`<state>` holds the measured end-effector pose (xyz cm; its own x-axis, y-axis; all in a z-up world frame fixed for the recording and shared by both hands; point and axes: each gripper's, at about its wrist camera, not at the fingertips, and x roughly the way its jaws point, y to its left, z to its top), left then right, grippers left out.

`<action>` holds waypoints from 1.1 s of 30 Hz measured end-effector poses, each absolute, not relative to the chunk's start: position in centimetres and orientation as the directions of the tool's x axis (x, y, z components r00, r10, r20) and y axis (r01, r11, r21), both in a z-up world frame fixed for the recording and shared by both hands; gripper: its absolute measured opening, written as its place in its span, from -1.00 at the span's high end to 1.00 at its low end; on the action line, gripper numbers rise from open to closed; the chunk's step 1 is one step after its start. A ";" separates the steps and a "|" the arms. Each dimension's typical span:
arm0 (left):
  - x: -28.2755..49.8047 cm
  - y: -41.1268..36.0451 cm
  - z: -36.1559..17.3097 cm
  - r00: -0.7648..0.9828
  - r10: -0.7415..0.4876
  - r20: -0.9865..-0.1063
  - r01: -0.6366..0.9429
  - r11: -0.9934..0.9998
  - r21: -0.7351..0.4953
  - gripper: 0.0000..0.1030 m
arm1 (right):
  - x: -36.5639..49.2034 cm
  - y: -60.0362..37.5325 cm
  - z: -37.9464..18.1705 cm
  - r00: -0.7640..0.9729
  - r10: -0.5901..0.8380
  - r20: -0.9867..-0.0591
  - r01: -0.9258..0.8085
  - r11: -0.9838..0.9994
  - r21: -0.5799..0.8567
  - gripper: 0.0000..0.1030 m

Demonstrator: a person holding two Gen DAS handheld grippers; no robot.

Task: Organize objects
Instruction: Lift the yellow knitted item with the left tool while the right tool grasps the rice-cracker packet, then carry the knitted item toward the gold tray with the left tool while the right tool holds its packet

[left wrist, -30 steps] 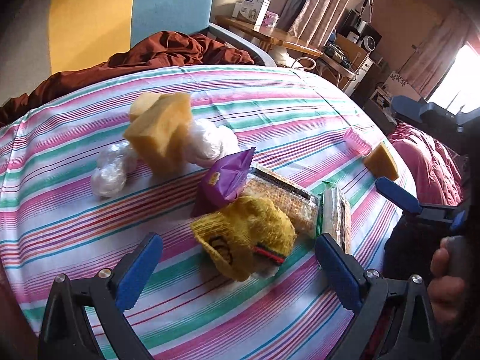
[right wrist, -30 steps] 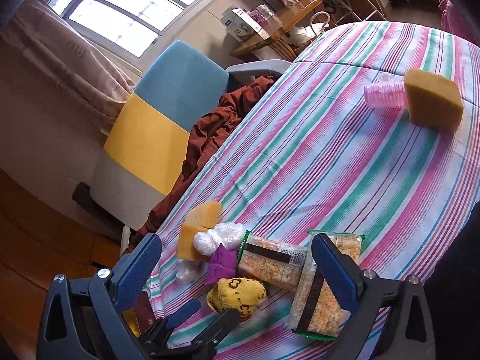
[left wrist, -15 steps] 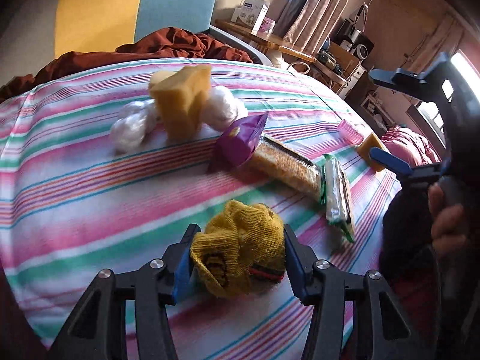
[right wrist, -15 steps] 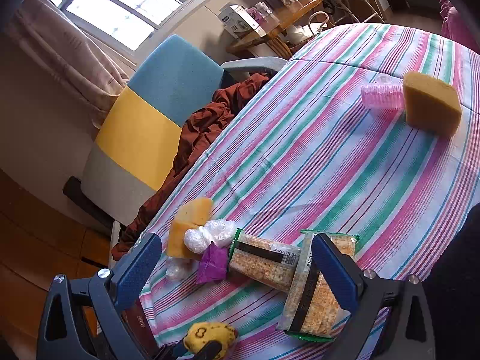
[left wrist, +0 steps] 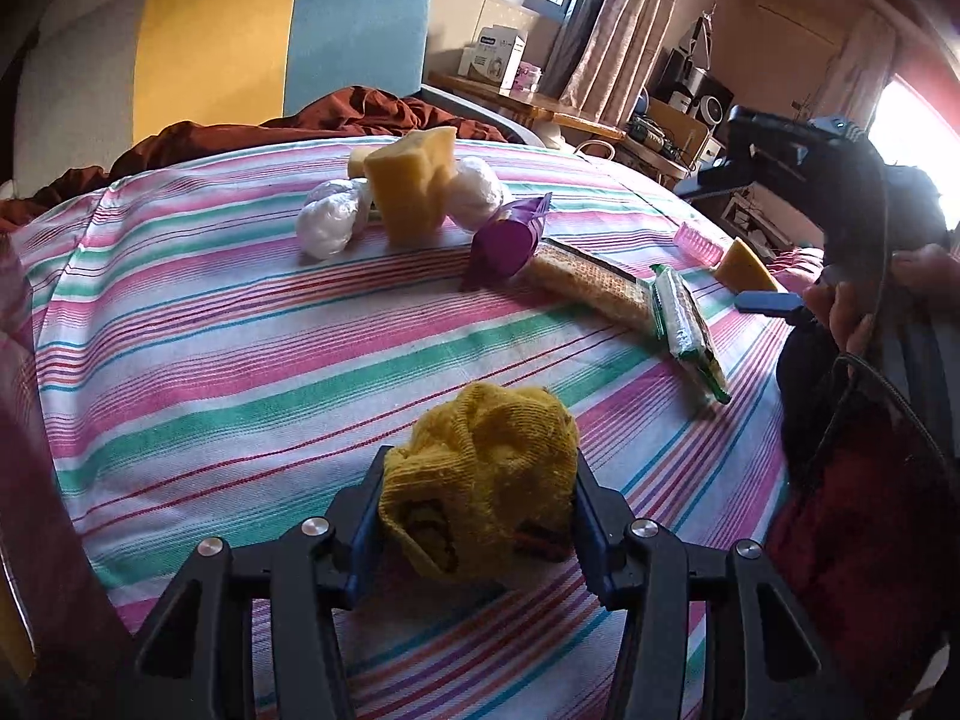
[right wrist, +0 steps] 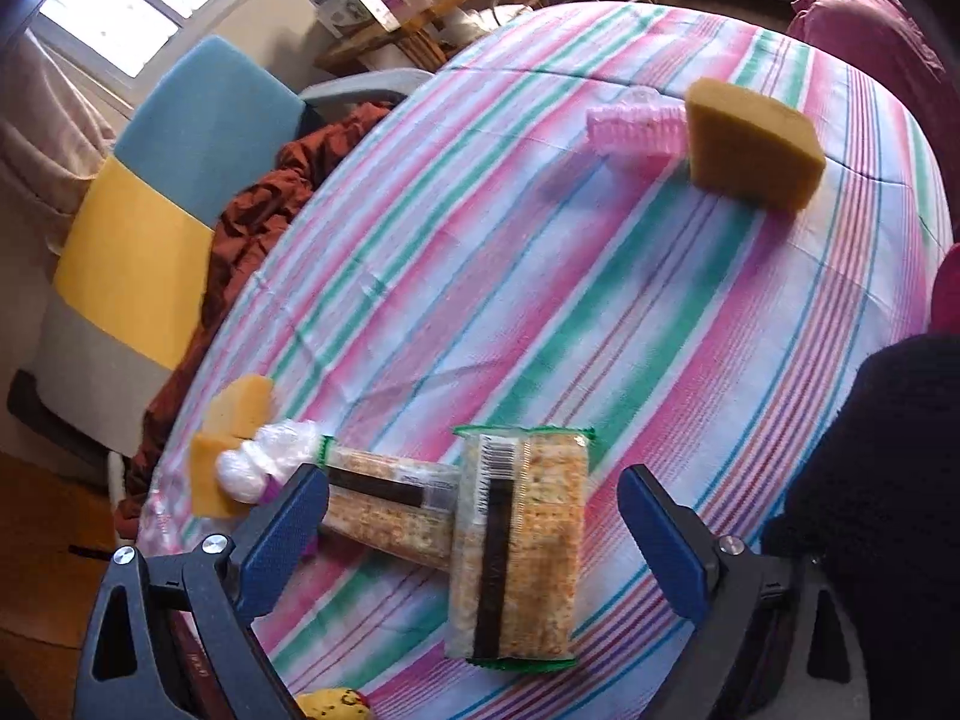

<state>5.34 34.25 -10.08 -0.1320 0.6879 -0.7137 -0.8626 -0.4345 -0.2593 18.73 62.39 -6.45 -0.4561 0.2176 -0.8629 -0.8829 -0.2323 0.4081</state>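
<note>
My left gripper (left wrist: 477, 480) is shut on a crumpled yellow knit sock (left wrist: 480, 468) over the near part of the striped tablecloth (left wrist: 210, 330). My right gripper (right wrist: 474, 510) points down over a green-edged cracker packet (right wrist: 519, 540), which lies between its wide, closing jaws without touching the pads. A second cracker packet (right wrist: 390, 504) lies crosswise beside it. Behind them sit a purple snack bag (left wrist: 507, 240), a yellow sponge (left wrist: 414, 192) and white plastic-wrapped balls (left wrist: 333, 219). Another sponge (right wrist: 750, 144) and a pink ribbed piece (right wrist: 636, 129) lie at the far side.
A yellow and blue chair (left wrist: 282, 48) with a brown cloth (left wrist: 360, 114) on it stands behind the table. A wooden side table with a box (left wrist: 498, 57) is beyond. A person's hand (left wrist: 840, 312) holds the right gripper at the table's right edge.
The left gripper closed on the yellow sock and drew it away from the pile toward the near edge. The right gripper tilted down over the cracker packets and its jaws narrowed slightly.
</note>
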 end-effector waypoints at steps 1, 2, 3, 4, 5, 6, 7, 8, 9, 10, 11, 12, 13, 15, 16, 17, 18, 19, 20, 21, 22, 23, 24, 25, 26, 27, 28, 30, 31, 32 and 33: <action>5.3 34.2 -10.1 -0.133 0.690 -0.712 -0.863 -0.433 -0.259 -0.04 | 18.5 62.4 -6.8 -0.429 0.209 -0.879 -0.895 -0.231 0.382 -0.82; 5.4 34.3 -10.1 -0.135 0.691 -0.710 -0.863 -0.434 -0.258 -0.04 | 18.3 62.3 -7.0 -0.405 0.199 -0.892 -0.904 -0.231 0.359 -0.79; 5.4 34.3 -10.1 -0.135 0.691 -0.710 -0.865 -0.432 -0.256 -0.04 | 18.1 62.3 -7.4 -0.388 0.178 -0.904 -0.909 -0.234 0.345 -0.78; 5.4 34.2 -10.1 -0.135 0.694 -0.708 -0.865 -0.431 -0.257 -0.04 | 17.8 62.2 -7.9 -0.380 0.147 -0.913 -0.910 -0.239 0.340 -0.78; 5.3 34.2 -10.2 -0.133 0.697 -0.705 -0.865 -0.429 -0.261 -0.04 | 17.6 62.0 -8.3 -0.372 0.123 -0.920 -0.911 -0.241 0.336 -0.73; 5.3 34.1 -10.2 -0.131 0.700 -0.702 -0.864 -0.428 -0.266 -0.04 | 17.4 61.8 -8.7 -0.360 0.103 -0.927 -0.913 -0.244 0.327 -0.71; 5.2 34.0 -10.2 -0.128 0.703 -0.700 -0.863 -0.427 -0.271 -0.04 | 17.3 61.6 -9.0 -0.350 0.089 -0.932 -0.914 -0.248 0.320 -0.64; 5.1 34.0 -10.2 -0.124 0.706 -0.698 -0.861 -0.426 -0.277 -0.04 | 17.2 61.5 -9.3 -0.347 0.076 -0.935 -0.914 -0.250 0.319 -0.54; 5.0 34.0 -10.2 -0.121 0.708 -0.696 -0.861 -0.424 -0.281 -0.05 | 17.1 61.4 -9.4 -0.342 0.070 -0.937 -0.914 -0.256 0.315 -0.49; 5.0 34.0 -10.3 -0.116 0.709 -0.696 -0.861 -0.421 -0.285 -0.05 | 16.9 61.2 -9.3 -0.333 0.073 -0.940 -0.914 -0.269 0.303 -0.31; 4.9 33.9 -10.3 -0.112 0.711 -0.694 -0.860 -0.419 -0.291 -0.05 | 16.8 61.0 -9.3 -0.339 0.066 -0.939 -0.908 -0.283 0.308 0.05; 4.9 33.9 -10.3 -0.108 0.712 -0.694 -0.859 -0.418 -0.295 -0.05 | 16.8 60.8 -9.4 -0.361 0.044 -0.932 -0.898 -0.288 0.334 0.06; 4.9 33.8 -10.3 -0.107 0.712 -0.694 -0.859 -0.418 -0.296 -0.04 | 16.8 60.4 -9.4 -0.371 0.026 -0.928 -0.890 -0.296 0.348 0.07; 5.1 33.6 -10.2 -0.107 0.708 -0.698 -0.863 -0.415 -0.288 -0.04 | 16.7 59.3 -8.8 -0.377 0.032 -0.926 -0.875 -0.340 0.345 0.07; 5.2 33.5 -10.1 -0.108 0.705 -0.701 -0.865 -0.414 -0.284 -0.04 | 16.6 58.5 -8.4 -0.379 0.038 -0.924 -0.863 -0.376 0.339 0.07; 5.3 33.3 -10.1 -0.109 0.703 -0.703 -0.865 -0.416 -0.282 -0.03 | 16.4 57.7 -8.2 -0.380 0.034 -0.924 -0.848 -0.413 0.334 0.07; 5.4 33.0 -10.0 -0.111 0.701 -0.705 -0.864 -0.418 -0.279 -0.03 | 16.1 56.8 -8.0 -0.380 0.021 -0.925 -0.828 -0.453 0.330 0.07; 5.5 32.8 -9.9 -0.116 0.698 -0.707 -0.864 -0.421 -0.274 -0.02 | 15.7 56.0 -8.0 -0.381 0.005 -0.925 -0.806 -0.492 0.329 0.07; 5.6 32.5 -9.8 -0.122 0.695 -0.708 -0.864 -0.426 -0.269 -0.02 | 15.3 55.1 -8.0 -0.375 -0.013 -0.927 -0.780 -0.535 0.323 0.07; 5.6 32.2 -9.8 -0.125 0.693 -0.710 -0.862 -0.430 -0.268 -0.02 | 14.8 54.3 -8.1 -0.366 -0.032 -0.930 -0.752 -0.578 0.316 0.07; 5.7 31.9 -9.8 -0.127 0.692 -0.711 -0.861 -0.432 -0.267 -0.02 | 14.2 53.5 -8.1 -0.354 -0.046 -0.934 -0.724 -0.619 0.305 0.07; 5.8 31.7 -9.7 -0.129 0.691 -0.711 -0.861 -0.434 -0.266 -0.02 | 13.6 52.8 -8.2 -0.340 -0.055 -0.939 -0.695 -0.657 0.290 0.07; 5.8 31.5 -9.7 -0.132 0.690 -0.712 -0.860 -0.437 -0.264 -0.02 | 13.3 52.2 -8.3 -0.327 -0.057 -0.943 -0.674 -0.686 0.274 0.07; 5.9 31.2 -9.7 -0.136 0.688 -0.713 -0.859 -0.440 -0.261 -0.02 | 12.8 51.7 -8.5 -0.309 -0.051 -0.950 -0.655 -0.712 0.251 0.07; 6.0 31.0 -9.7 -0.139 0.687 -0.714 -0.859 -0.443 -0.258 -0.02 | 12.4 51.3 -8.6 -0.292 -0.043 -0.956 -0.642 -0.732 0.229 0.07; 6.1 30.8 -9.7 -0.143 0.685 -0.715 -0.859 -0.444 -0.254 -0.02 | 12.0 51.2 -8.9 -0.278 -0.038 -0.960 -0.631 -0.746 0.213 0.07; 6.2 30.7 -9.7 -0.146 0.683 -0.716 -0.861 -0.444 -0.248 -0.03 | 11.6 51.2 -9.1 -0.273 -0.039 -0.961 -0.627 -0.750 0.209 0.07; 6.2 30.6 -9.7 -0.153 0.680 -0.717 -0.861 -0.448 -0.242 -0.03 | 11.1 51.2 -9.6 -0.278 -0.024 -0.960 -0.620 -0.759 0.198 0.06; 6.3 30.6 -9.8 -0.156 0.677 -0.719 -0.860 -0.451 -0.239 -0.03 | 11.0 51.1 -9.8 -0.276 -0.012 -0.961 -0.620 -0.762 0.188 0.05; 6.3 30.6 -9.7 -0.159 0.674 -0.722 -0.861 -0.453 -0.232 -0.03 | 11.0 51.0 -9.7 -0.278 0.004 -0.961 -0.616 -0.768 0.175 0.05; 6.4 30.6 -9.7 -0.162 0.671 -0.724 -0.863 -0.452 -0.226 -0.03 | 10.9 50.8 -9.7 -0.276 0.017 -0.961 -0.608 -0.777 0.161 0.05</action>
<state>6.42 30.59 -9.72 -0.1623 0.6709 -0.7235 -0.8627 -0.4524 -0.2260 10.94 50.83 -9.69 -0.2761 0.0166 -0.9610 -0.6084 -0.7771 0.1613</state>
